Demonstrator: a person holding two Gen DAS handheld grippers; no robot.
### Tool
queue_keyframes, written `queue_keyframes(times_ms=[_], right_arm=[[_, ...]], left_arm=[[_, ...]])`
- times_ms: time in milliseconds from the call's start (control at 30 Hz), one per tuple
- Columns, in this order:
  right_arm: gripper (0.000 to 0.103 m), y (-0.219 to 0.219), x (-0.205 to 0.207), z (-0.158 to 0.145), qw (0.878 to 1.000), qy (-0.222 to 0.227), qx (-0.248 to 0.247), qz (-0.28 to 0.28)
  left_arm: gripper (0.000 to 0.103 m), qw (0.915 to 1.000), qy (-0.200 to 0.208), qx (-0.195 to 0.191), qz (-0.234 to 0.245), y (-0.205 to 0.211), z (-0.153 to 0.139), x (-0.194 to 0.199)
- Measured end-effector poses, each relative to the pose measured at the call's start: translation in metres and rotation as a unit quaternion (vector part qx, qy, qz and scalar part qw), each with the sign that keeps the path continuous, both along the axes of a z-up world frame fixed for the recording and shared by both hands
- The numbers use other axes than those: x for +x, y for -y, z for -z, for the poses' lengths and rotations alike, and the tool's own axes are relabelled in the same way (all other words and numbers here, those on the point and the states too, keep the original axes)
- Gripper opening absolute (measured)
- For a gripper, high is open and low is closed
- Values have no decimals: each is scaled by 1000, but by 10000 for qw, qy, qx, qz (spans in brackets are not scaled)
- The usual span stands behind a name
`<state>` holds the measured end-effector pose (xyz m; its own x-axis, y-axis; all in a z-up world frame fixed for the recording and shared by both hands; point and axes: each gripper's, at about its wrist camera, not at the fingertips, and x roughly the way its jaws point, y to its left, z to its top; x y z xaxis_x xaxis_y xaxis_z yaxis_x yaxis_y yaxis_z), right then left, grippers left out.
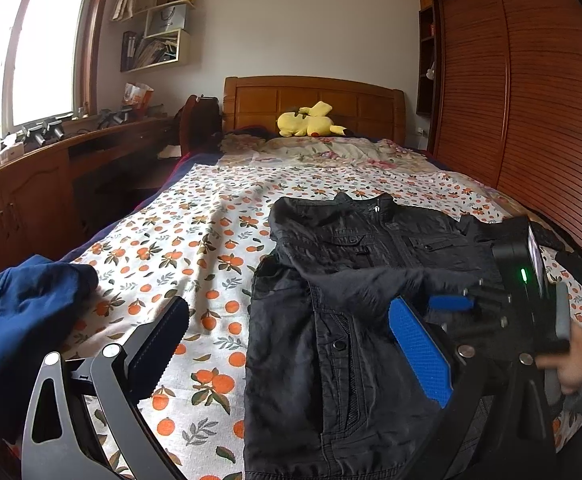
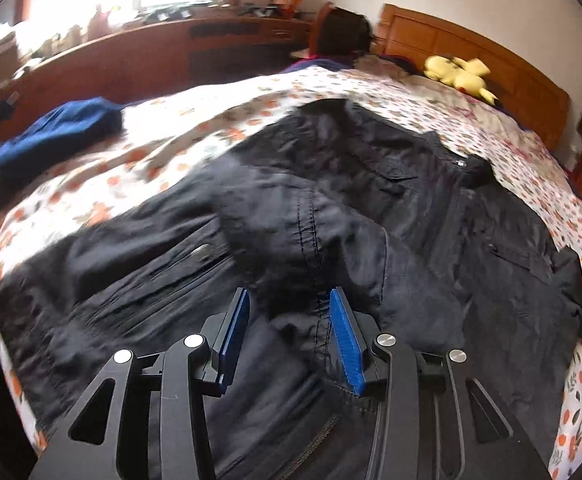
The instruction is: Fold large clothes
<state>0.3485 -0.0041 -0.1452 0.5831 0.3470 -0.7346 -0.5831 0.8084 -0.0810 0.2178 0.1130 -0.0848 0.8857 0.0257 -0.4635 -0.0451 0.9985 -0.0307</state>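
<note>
While the black jacket (image 1: 355, 280) lies face up on the bed (image 1: 195, 248), collar toward the headboard (image 1: 315, 100) and hem toward me, its long axis runs straight away from both wrists. One sleeve (image 2: 303, 232) is drawn across the chest, and my right gripper (image 2: 289, 332) has it: the blue pads sit partly closed with a bunched fold of sleeve cloth between them (the frame is smeared, so how firm the pinch is I cannot say). Right hand (image 1: 575, 364) is the nearer one to the garment, directly over the lower front. My left gripper (image 1: 287, 340) hangs wide open and empty, straddling the jacket's edge, one finger over bare sheet.

Cloth reads as thin, crinkled woven stuff with snaps, flap pockets and stitched seams; limp, likely to slump when let go. Sheet is an orange-fruit print, rumpled. A blue garment (image 1: 23, 312) is heaped off to my left; a yellow plush (image 1: 311, 122) sits by the headboard.
</note>
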Motion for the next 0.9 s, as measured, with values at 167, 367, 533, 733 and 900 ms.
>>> queue_keyframes(times_ms=[167,367,533,733,900], right_arm=[[57,23,39,0,9987,-27,-65,497],[72,36,49,9,9989,-227,186,372],[82,21,39,18,9997,-238,25,107],[81,6,41,35,9976,-295,-598,181],[24,17,42,29,9976,-393,-540,196]], left_arm=[[101,10000,11,-16,-11,-5,0,-2],[101,10000,11,1,11,-4,0,-1],[101,10000,8,8,42,-1,0,1],[101,10000,-9,48,62,2,1,2],[101,10000,-36,42,38,1,3,2]])
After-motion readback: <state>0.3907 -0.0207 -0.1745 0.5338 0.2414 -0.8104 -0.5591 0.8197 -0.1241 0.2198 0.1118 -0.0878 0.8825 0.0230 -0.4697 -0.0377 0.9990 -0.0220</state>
